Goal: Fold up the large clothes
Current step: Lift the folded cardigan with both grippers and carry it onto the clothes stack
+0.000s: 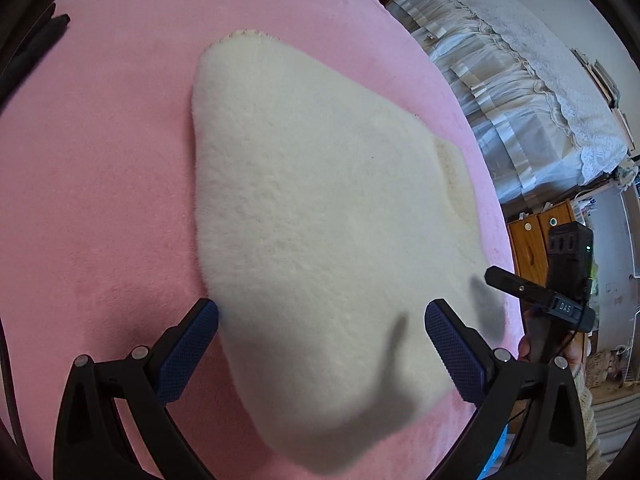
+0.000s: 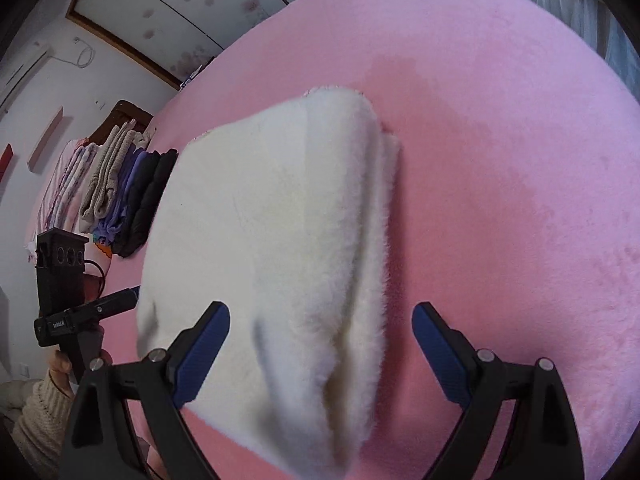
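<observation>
A plush pink bed cover [image 1: 100, 200] fills both views. On it, centre frame, lies the fluffy cream fleece garment [image 1: 312, 208], partly folded. Left gripper [image 1: 322, 350] and right gripper [image 2: 320, 344] hover spread wide, pinching nothing. Best to grip its 2 near corners evenly, since thick pile slips.

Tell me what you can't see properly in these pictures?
- White garment: its near end is blurred in both wrist views, and its type is unclear since it lies folded.
- Clothes pile, right wrist view: small, partly behind the garment.
- Person: only a sleeve shows, cut by the edge.
</observation>
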The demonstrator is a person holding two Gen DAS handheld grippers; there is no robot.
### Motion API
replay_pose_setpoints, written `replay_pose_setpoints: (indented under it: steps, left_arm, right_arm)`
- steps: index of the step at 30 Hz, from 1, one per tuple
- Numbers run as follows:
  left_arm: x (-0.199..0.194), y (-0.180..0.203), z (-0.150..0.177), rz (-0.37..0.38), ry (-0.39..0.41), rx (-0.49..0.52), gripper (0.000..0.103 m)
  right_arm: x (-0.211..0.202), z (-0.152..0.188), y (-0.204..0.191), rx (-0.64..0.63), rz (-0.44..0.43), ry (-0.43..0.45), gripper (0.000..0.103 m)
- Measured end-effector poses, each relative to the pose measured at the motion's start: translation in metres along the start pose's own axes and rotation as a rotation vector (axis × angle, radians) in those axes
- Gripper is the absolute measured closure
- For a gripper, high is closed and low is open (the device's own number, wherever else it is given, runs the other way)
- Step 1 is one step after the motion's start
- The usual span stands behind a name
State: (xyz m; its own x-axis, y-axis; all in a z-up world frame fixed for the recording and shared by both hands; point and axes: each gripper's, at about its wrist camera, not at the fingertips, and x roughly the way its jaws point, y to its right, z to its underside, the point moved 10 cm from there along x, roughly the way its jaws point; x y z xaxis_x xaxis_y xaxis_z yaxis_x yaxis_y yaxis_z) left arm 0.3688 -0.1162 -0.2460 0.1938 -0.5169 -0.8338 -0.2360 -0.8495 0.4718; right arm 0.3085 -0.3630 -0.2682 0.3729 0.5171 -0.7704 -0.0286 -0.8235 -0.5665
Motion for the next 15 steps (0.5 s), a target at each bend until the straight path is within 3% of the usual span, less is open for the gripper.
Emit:
replay_pose_setpoints:
  steps: [10, 15]
  left_arm:
    - [0.036, -0.015, -0.002, 0.075, -0.024, -0.018, 0.0]
    - [0.057, -0.021, -0.001, 0.19, -0.039, -0.083, 0.0]
  right_arm:
    - [0.053, -0.002, -0.006, 0.017, -0.192, -0.143, 0.01]
    - [0.064, -0.004, -0.011, -0.028, -0.201, -0.156, 0.01]
